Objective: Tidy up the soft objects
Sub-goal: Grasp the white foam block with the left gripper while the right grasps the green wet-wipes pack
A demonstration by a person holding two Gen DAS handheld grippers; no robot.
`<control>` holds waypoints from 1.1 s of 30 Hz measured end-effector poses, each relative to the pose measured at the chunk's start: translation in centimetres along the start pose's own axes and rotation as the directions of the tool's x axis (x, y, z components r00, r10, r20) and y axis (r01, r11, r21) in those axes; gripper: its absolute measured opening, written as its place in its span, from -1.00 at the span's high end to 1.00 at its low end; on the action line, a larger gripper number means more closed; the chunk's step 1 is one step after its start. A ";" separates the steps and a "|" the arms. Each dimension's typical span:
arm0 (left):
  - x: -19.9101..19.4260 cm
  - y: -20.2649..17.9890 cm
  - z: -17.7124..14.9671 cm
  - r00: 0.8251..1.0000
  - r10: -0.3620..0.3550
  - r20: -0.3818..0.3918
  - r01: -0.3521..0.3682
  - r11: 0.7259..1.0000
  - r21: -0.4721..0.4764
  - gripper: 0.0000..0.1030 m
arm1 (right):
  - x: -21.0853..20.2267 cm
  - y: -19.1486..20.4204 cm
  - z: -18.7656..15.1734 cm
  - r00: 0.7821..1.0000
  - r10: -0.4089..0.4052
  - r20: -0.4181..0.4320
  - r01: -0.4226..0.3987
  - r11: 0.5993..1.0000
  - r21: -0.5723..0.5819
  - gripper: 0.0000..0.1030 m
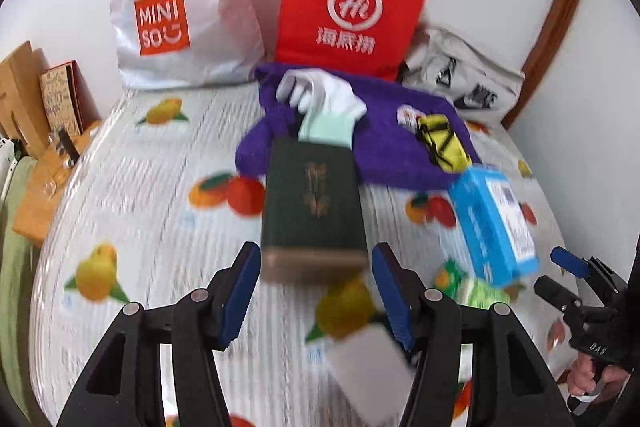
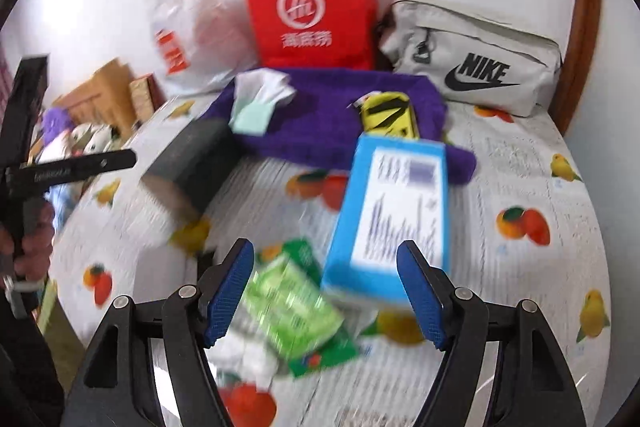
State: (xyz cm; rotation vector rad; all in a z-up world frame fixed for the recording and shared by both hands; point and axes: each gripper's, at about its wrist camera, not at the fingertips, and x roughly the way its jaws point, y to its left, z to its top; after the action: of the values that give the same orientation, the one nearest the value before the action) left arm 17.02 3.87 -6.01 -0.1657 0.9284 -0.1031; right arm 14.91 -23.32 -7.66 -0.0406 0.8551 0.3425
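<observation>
A purple towel [image 1: 384, 143] [image 2: 320, 123] lies at the back of the fruit-print table. White and mint socks [image 1: 324, 107] [image 2: 260, 99] and a yellow pouch [image 1: 442, 141] [image 2: 390, 115] rest on it. My left gripper [image 1: 316, 291] is open, just in front of a dark green box [image 1: 312, 207] [image 2: 192, 163]. My right gripper [image 2: 326, 291] is open above a green packet [image 2: 292, 307], with a blue box [image 2: 392, 219] [image 1: 494, 223] just ahead; it also shows at the right edge of the left wrist view [image 1: 560, 275].
A white Miniso bag [image 1: 180, 7] [image 2: 188, 27], a red paper bag [image 1: 348, 3] [image 2: 312, 11] and a grey Nike pouch [image 2: 476, 63] [image 1: 460, 83] stand against the wall. Brown boxes [image 1: 36, 99] sit left of the table. A white object [image 1: 368, 367] lies between the left fingers.
</observation>
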 end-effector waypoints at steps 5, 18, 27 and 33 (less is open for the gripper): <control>0.0 -0.3 -3.1 1.000 0.012 -0.019 -0.012 1.000 0.012 -0.08 | 1.1 0.8 -3.2 1.000 0.010 -0.025 -0.010 1.000 -0.029 -0.43; 1.0 -0.1 -6.7 0.996 -0.045 -0.075 0.043 0.999 -0.022 -0.09 | 5.9 2.0 -5.5 0.998 0.043 -0.055 -0.044 0.999 -0.028 -0.34; 1.4 -0.6 -8.2 0.992 -0.065 -0.105 0.061 0.998 -0.035 -0.09 | 6.1 3.6 -5.8 0.995 0.098 -0.005 -0.097 0.994 0.045 -0.31; 1.4 -1.6 -8.4 0.991 -0.071 -0.111 0.069 0.997 -0.021 -0.25 | 3.8 4.1 -5.0 0.990 0.117 0.074 -0.121 0.991 0.051 -0.31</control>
State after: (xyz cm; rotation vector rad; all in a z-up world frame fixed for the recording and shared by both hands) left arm 11.07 1.22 -11.78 -0.2102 1.0356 -0.1706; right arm 12.23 -19.27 -13.40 0.0737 0.7978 0.4298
